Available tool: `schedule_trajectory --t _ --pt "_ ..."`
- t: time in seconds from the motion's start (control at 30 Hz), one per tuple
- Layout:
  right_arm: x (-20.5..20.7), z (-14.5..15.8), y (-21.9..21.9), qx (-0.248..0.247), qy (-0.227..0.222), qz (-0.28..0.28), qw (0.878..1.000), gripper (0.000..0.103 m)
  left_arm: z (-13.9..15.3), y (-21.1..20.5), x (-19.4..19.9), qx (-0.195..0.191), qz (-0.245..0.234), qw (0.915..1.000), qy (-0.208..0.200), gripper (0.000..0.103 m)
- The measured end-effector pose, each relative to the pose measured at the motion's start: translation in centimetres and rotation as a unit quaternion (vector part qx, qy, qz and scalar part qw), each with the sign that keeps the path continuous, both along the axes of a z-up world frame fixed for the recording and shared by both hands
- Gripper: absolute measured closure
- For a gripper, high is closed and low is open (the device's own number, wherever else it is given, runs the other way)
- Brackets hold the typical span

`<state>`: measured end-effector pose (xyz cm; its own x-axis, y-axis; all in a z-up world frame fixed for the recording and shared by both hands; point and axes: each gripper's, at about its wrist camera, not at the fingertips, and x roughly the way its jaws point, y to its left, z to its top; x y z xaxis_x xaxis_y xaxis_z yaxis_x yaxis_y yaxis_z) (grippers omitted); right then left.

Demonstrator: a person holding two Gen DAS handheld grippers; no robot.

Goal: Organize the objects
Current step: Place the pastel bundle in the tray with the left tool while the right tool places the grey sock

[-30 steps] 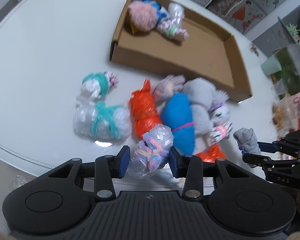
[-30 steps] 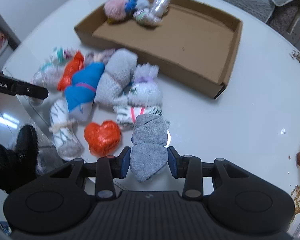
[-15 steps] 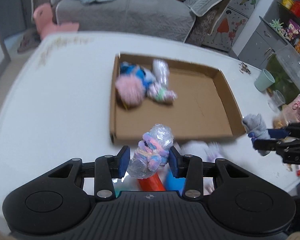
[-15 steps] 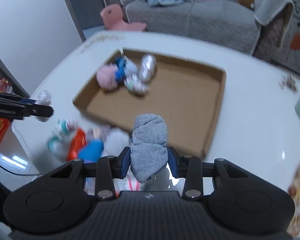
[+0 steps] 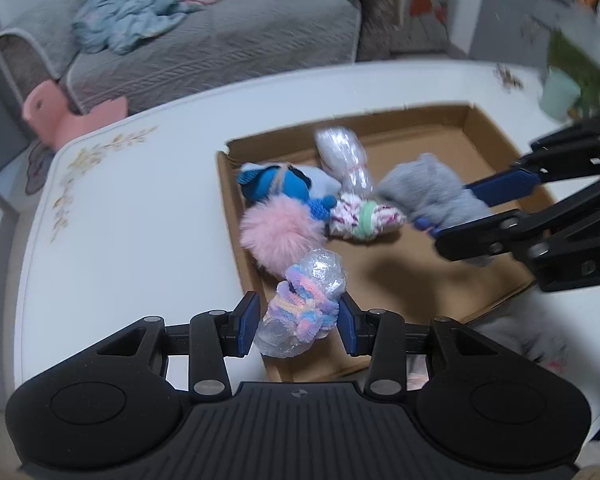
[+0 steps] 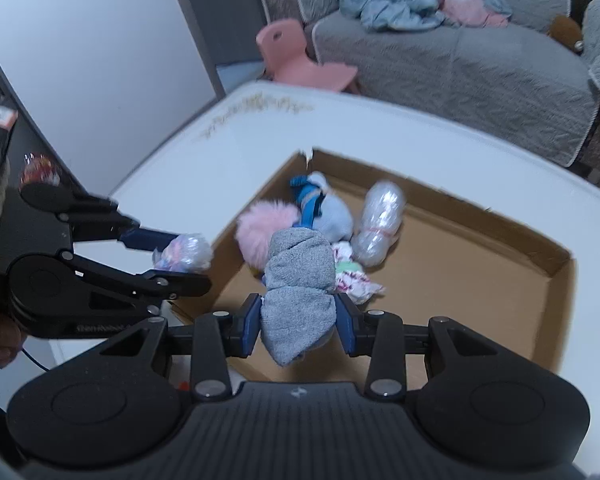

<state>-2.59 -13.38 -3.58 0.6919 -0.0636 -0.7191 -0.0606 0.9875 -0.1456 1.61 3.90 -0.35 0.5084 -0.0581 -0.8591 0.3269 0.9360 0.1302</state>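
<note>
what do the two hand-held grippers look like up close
Both are matte black plastic. The left hand-held gripper and the right hand-held gripper each have blue ribbed finger pads, silver pivot screws, a ridged body with two round discs, and white lettering on the side.

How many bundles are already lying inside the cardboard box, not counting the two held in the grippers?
4, clustered in one corner of the cardboard box: blue bundle, pink fluffy one, clear-wrapped one, white patterned one. Others may be hidden beneath.
</note>
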Motion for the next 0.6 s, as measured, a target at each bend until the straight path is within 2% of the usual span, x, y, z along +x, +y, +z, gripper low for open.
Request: schedule_trajectory --t 0.2,0.47,0.6 --pt "1.8 -2.3 -0.4 0.011 0.023 -0.007 1.000 0.067 -2.1 -0.9 1.0 0.024 -0.028 0.9993 0.011 0.056" --pt "2.6 -3.7 -0.7 0.025 0.042 -0.013 0.999 0.067 -4.4 -1.1 1.6 0.035 -0.031 0.9982 0.037 0.055" --pt "3.2 -4.4 -0.4 0.026 0.045 -0.012 0.999 0.067 -4.7 -1.5 1.6 0.040 -0.036 0.9979 0.037 0.055"
